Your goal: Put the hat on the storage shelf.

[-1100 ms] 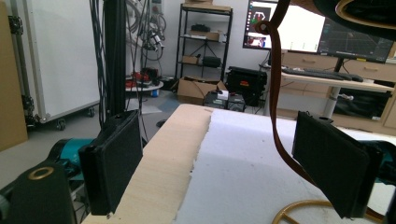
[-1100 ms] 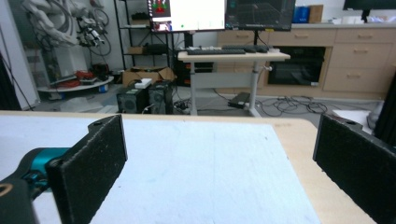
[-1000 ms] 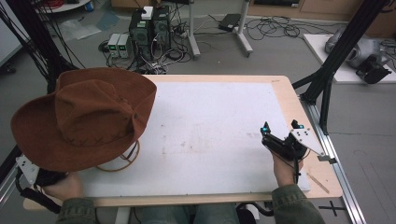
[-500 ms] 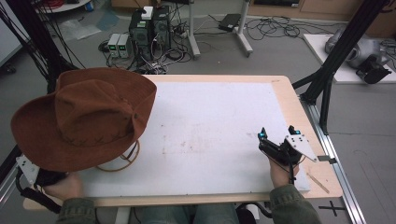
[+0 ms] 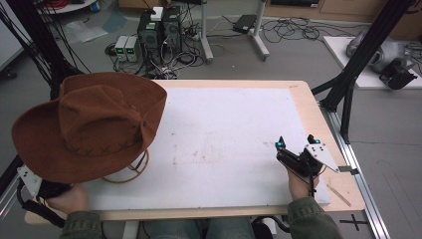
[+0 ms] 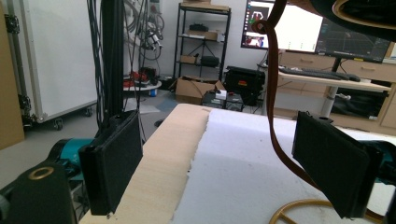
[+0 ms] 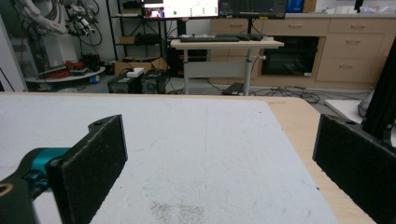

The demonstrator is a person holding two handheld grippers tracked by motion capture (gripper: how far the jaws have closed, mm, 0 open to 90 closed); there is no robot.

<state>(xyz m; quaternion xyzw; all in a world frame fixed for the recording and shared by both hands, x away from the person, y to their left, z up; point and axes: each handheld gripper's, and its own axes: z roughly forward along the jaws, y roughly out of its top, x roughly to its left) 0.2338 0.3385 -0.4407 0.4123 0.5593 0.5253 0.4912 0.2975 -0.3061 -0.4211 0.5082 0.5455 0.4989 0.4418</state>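
At the left edge of the desk, a brown hat sits on a wire stand, its strap hanging between the spread jaws of my left gripper, which touch nothing. My right gripper, jaws likewise wide apart and empty, hovers over the white mat well away from the hat. I judge the step to be the approach; the next move calls for closing on the strap or brim without toppling the stand.

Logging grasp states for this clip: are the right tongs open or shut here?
Open. In the right gripper view the right tongs show two black jaws set wide apart, with bare white mat between them and nothing held.
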